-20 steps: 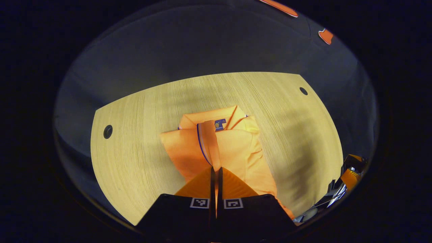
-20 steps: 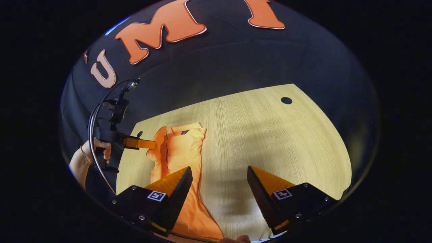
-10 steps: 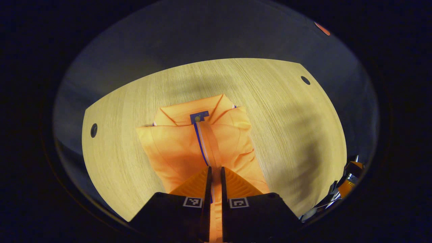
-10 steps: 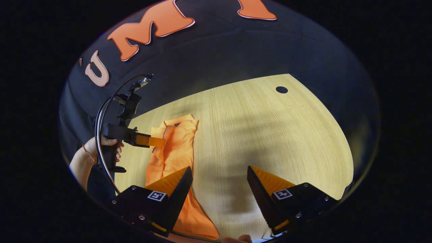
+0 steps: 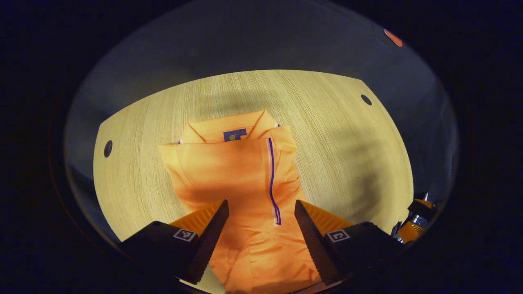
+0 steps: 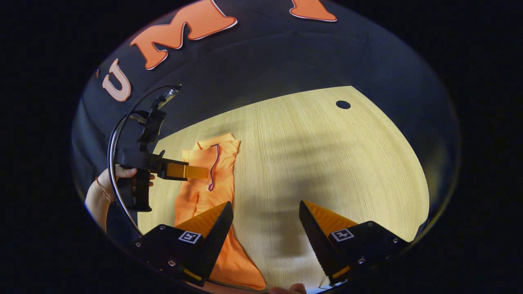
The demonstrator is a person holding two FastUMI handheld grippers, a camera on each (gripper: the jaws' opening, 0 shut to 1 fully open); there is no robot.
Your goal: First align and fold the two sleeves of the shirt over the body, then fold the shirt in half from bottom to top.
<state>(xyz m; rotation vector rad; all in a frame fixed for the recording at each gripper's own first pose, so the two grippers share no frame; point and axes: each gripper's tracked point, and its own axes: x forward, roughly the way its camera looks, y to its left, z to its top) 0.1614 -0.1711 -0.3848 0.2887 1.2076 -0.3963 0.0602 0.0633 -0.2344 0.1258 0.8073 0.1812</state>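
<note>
The orange polo shirt (image 5: 229, 175) lies on the pale wooden table (image 5: 351, 155), at the centre of the left gripper view, collar toward the top of the frame and a small blue label (image 5: 234, 135) showing inside it. A sleeve is folded over the body; its edge, trimmed with a blue-and-white stripe (image 5: 271, 179), runs down the right of the chest. The lower shirt reaches the bottom of the frame between the fingers.

The left gripper (image 5: 261, 212) hangs above the shirt with its jaws spread wide, holding nothing. In the right gripper view it appears at the left of the frame (image 6: 196, 172), held by a hand (image 6: 118, 179), its fingers reaching over the shirt (image 6: 208, 183).

The right gripper (image 6: 265, 216) is also spread wide and holds nothing; it is over bare table, with the shirt's hem under its left finger.

A round hole (image 6: 343, 104) marks the table's far corner, upper right of that view.
</note>
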